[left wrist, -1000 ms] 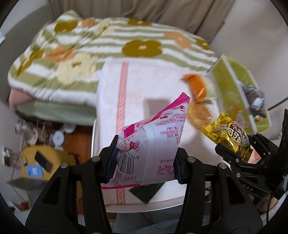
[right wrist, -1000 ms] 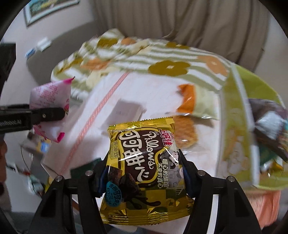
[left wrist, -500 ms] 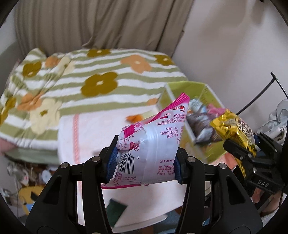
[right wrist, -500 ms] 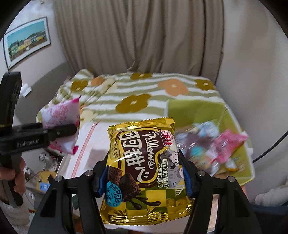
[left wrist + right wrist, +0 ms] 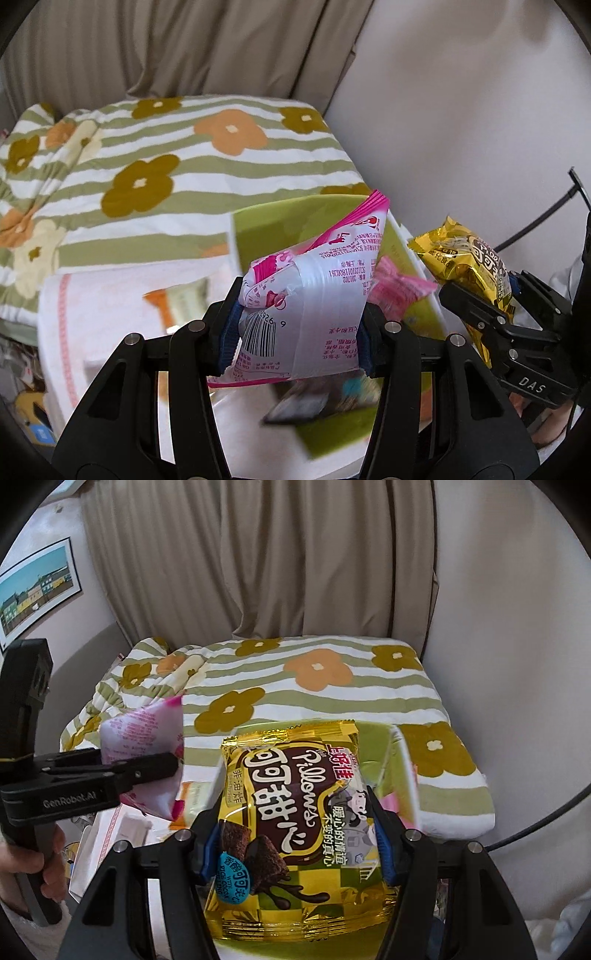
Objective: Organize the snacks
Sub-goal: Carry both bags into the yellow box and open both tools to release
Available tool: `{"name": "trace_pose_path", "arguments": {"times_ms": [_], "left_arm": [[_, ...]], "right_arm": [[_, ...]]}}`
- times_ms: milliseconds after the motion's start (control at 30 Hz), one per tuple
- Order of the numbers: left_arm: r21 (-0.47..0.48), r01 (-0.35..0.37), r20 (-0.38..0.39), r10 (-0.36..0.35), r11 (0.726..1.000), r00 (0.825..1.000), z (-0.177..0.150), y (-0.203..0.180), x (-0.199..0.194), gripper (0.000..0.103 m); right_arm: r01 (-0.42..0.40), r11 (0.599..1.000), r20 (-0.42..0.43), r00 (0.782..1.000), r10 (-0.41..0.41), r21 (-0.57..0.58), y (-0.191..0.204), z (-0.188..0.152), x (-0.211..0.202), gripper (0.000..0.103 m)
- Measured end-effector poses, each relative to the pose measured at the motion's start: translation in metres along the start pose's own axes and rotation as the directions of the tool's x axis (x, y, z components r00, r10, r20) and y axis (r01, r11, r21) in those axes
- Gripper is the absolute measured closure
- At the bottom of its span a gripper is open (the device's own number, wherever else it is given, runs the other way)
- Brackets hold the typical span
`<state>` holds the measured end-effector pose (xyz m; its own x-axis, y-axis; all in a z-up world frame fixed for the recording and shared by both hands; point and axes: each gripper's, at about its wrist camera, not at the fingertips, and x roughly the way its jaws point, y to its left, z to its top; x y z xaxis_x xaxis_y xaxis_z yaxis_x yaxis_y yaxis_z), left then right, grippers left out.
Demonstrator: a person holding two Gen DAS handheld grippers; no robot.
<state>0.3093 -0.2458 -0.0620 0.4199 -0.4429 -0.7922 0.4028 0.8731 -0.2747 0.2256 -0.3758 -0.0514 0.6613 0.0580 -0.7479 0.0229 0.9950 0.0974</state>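
My left gripper (image 5: 299,332) is shut on a pink and white snack packet (image 5: 317,295) and holds it above the green box (image 5: 266,225). The packet also shows in the right wrist view (image 5: 147,746), held by the left gripper (image 5: 162,768). My right gripper (image 5: 291,853) is shut on a gold chocolate pillow snack bag (image 5: 295,812), also over the green box (image 5: 380,749). In the left wrist view the gold bag (image 5: 469,266) sits in the right gripper (image 5: 480,310) at the right. The box holds several snacks, among them a pink one (image 5: 399,291).
An orange and pale snack packet (image 5: 177,299) lies on the white cloth (image 5: 110,306) left of the box. A flowered green striped blanket (image 5: 314,679) lies behind. Curtain (image 5: 258,572) and wall stand at the back. A cable (image 5: 535,218) hangs at the right.
Both grippers have swung right and forward with their packets. The green box has come from the right side to directly below and ahead of them.
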Motion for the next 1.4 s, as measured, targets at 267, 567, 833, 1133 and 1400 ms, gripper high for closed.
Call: {"name": "trace_pose_path", "arguments": {"times_ms": [267, 567, 833, 1133, 1400], "left_arm": [[0.016, -0.047, -0.114, 0.049, 0.999, 0.992, 0.030, -0.022, 0.068, 0.056], [0.072, -0.078, -0.224, 0.092, 0.994, 0.970, 0.042, -0.019, 0.124, 0.023], [0.102, -0.120, -0.136, 0.133, 0.988, 0.982, 0.046, -0.002, 0.098, 0.000], [0.012, -0.116, -0.104, 0.117, 0.993, 0.988, 0.039, 0.038, 0.072, 0.000], [-0.030, -0.148, -0.114, 0.143, 0.989, 0.983, 0.025, 0.060, 0.055, 0.000]], "right_arm": [[-0.031, 0.999, -0.057, 0.998, 0.034, 0.044, -0.047, 0.017, 0.036, 0.043], [-0.017, 0.996, -0.094, 0.995, 0.025, 0.085, -0.063, 0.026, 0.065, 0.043], [-0.017, 0.992, -0.109, 0.994, 0.030, 0.125, -0.065, 0.029, 0.077, 0.043], [-0.035, 0.994, -0.157, 0.986, 0.051, 0.102, -0.052, 0.037, 0.105, 0.043], [-0.080, 0.991, -0.137, 0.986, 0.094, 0.103, -0.040, 0.042, 0.117, 0.003]]}}
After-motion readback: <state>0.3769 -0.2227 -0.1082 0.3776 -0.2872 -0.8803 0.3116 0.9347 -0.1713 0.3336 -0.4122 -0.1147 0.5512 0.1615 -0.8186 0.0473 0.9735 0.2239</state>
